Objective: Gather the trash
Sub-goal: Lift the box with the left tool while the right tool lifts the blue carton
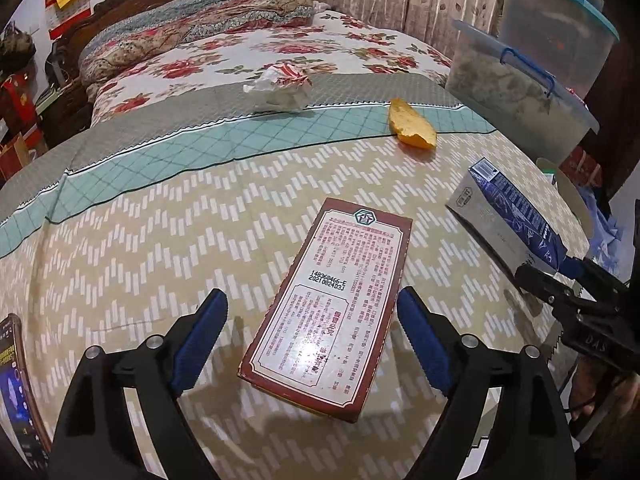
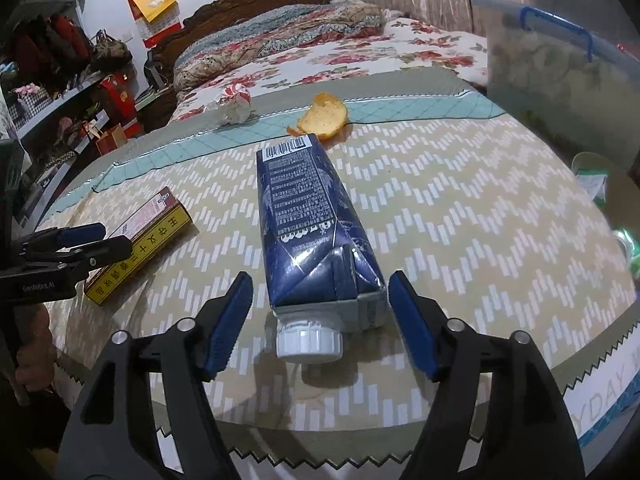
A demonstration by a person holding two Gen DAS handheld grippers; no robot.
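Observation:
A flat red and white printed box (image 1: 332, 304) lies on the patterned tablecloth (image 1: 160, 220), and its near end sits between the fingers of my left gripper (image 1: 310, 300), which is open with gaps on both sides. A dark blue carton (image 2: 308, 224) with a white screw cap lies on its side. Its cap end is between the blue pads of my right gripper (image 2: 320, 280), open, with the right pad close to the carton. Farther back lie an orange peel (image 2: 324, 118) and a crumpled wrapper (image 2: 232, 104). In the right wrist view, the red box (image 2: 140, 240) shows its yellow side.
Two stacked clear plastic tubs (image 1: 532, 80) with blue rims stand at the table's far right. A phone (image 1: 16, 380) lies at the near left edge. A bed (image 1: 320, 44) with a floral cover is behind the table, and cluttered shelves (image 2: 60, 92) are to the left.

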